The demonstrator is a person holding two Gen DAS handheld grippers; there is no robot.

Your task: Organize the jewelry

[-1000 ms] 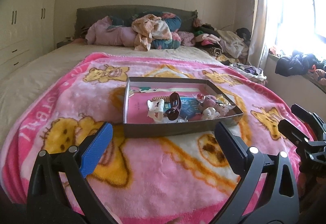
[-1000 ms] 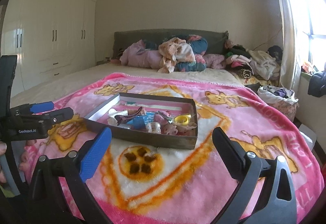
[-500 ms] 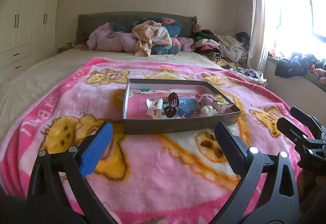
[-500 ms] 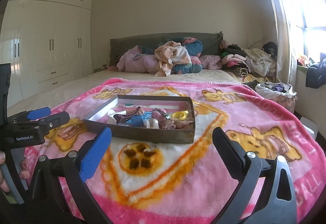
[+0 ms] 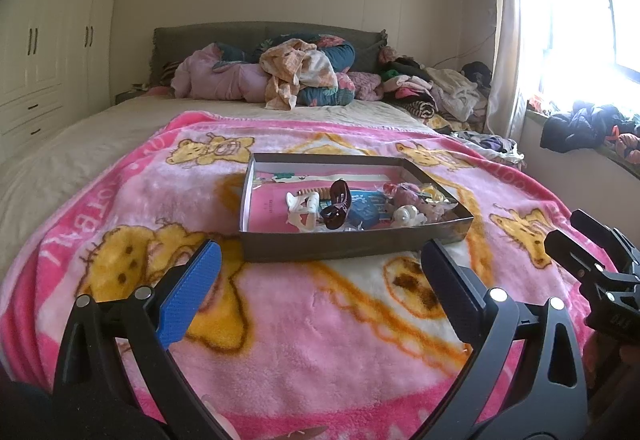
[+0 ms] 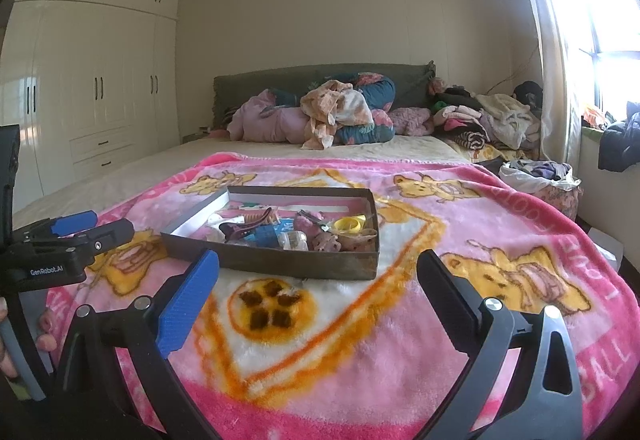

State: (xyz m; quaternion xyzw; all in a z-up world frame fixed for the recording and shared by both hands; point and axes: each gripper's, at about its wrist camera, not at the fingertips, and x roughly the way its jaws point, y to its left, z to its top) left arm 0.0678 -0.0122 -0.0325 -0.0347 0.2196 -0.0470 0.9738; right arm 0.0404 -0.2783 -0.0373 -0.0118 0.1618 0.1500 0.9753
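On pink blanket (image 5: 304,324), shallow grey tray (image 5: 344,246) of jumbled trinkets (image 5: 404,206)

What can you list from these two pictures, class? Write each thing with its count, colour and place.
tray: one, dark grey, on the blanket.
hair claw: one, dark maroon, in the tray.
yellow ring: one, tray's right end.
blanket: one, pink with yellow bears, over the bed.
clothes pile: one, mixed colours, at the headboard.
wardrobe: one, cream, left wall.
left tool: one, black, open, short of the tray.
right tool: one, black, open, short of the tray.
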